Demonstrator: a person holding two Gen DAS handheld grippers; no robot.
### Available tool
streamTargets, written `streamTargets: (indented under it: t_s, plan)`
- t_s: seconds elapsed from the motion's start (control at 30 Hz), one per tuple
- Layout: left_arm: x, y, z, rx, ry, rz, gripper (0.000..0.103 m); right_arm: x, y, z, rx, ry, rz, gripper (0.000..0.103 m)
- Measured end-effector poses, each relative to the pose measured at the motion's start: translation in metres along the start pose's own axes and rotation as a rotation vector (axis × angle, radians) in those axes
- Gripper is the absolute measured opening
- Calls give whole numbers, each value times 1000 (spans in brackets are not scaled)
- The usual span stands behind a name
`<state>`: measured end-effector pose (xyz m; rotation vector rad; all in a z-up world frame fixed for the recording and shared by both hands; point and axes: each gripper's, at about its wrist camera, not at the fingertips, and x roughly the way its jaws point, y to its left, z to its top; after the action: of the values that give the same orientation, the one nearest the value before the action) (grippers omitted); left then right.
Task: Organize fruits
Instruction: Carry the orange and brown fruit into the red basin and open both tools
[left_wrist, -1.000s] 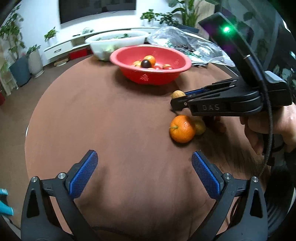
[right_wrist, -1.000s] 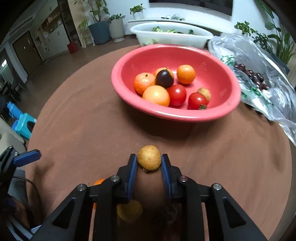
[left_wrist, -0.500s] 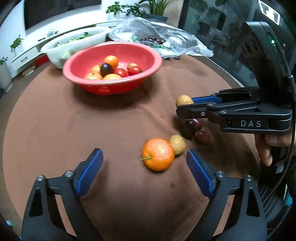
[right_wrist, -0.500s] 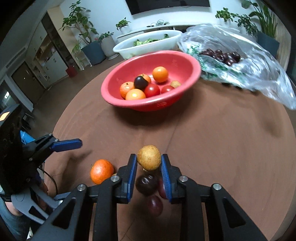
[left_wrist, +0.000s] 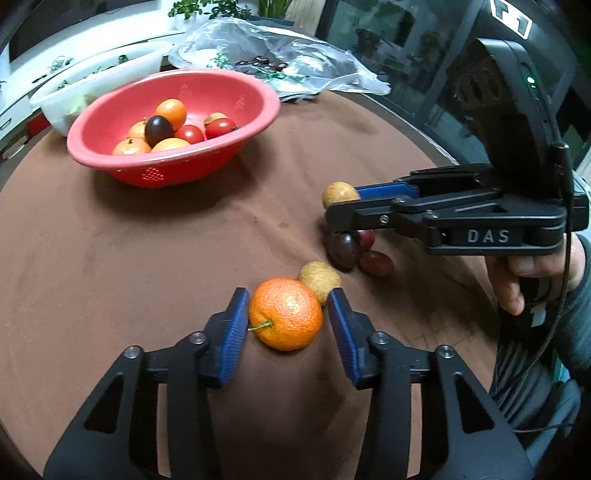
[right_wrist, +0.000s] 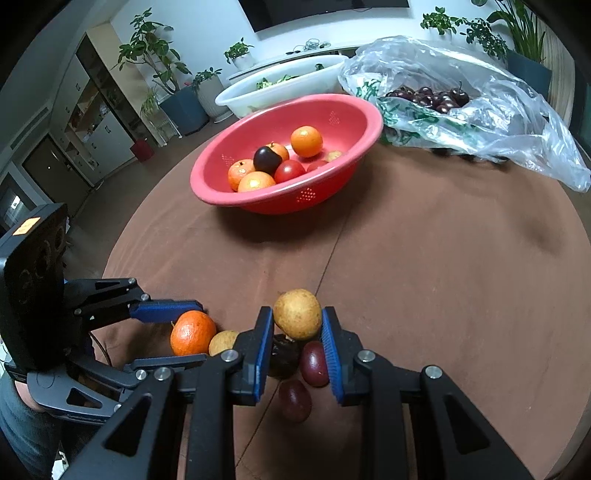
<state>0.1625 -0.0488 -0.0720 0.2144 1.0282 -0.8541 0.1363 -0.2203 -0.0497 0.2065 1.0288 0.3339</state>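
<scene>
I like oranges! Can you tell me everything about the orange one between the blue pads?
The round, dimpled orange mandarin has a short green stem sticking out to its left. It sits on the brown tablecloth, between the left gripper's blue-padded jaws; one pad touches it, the other looks just clear. A small tan fruit rests against its far side.

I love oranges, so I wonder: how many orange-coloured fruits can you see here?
5. One orange sits on the table between the left fingers; four lie in the red bowl. More may be hidden underneath.
</scene>
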Motion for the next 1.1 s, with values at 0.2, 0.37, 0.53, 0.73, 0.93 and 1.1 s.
streamTargets:
  t_s: [0.2,0.37,0.53,0.73,0.93,1.1]
  plan:
    - [-4,4,-6,-23,-11,1,37,-2,0,-1,5,-5,-1,29]
    - [-7,4,-10,-30,-15,4,36,-2,0,-1,5,-5,-1,29]
    - [-7,4,-12,-34,-20,10,36,-2,0,-1,6,-5,-1,29]
    - [-15,9,-15,-75,-50,31,35,-6,1,-1,10,-19,0,29]
    - [-30,15,-15,-102,-86,48,35,-9,1,0,13,-27,5,29]
    - [-43,19,-10,-122,-122,66,35,-12,0,2,14,-28,0,29]
